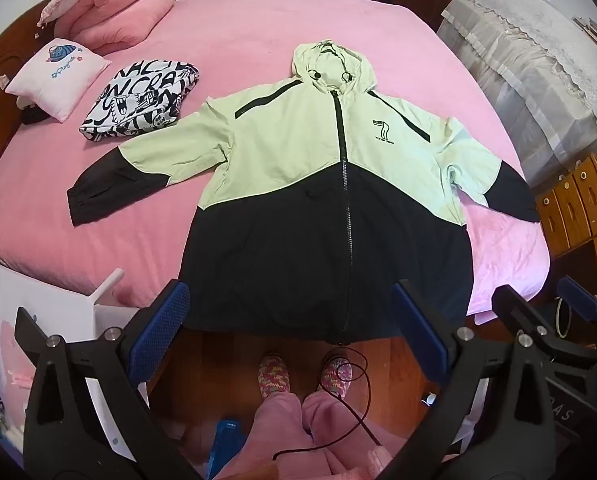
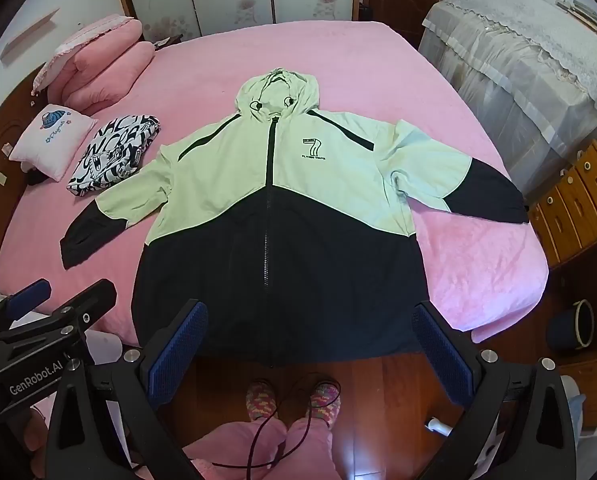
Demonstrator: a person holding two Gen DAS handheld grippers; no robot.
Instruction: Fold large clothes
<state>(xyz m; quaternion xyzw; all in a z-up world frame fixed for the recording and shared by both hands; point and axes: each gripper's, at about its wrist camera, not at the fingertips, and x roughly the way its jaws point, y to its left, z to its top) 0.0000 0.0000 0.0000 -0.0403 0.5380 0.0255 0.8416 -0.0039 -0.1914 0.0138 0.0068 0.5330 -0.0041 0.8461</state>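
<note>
A hooded zip jacket [image 1: 298, 168], pale green above and black below, lies spread face-up on the pink bed [image 1: 238, 32], zipped shut, sleeves out to both sides and its hem hanging over the bed's near edge. The left gripper [image 1: 294, 332] and right gripper [image 2: 310, 352] hover above that hem, jaws wide apart and holding nothing. A folded black-and-white printed garment [image 1: 138, 100] sits near the jacket's left-hand sleeve, beside a small pink cushion [image 1: 56, 76].
</note>
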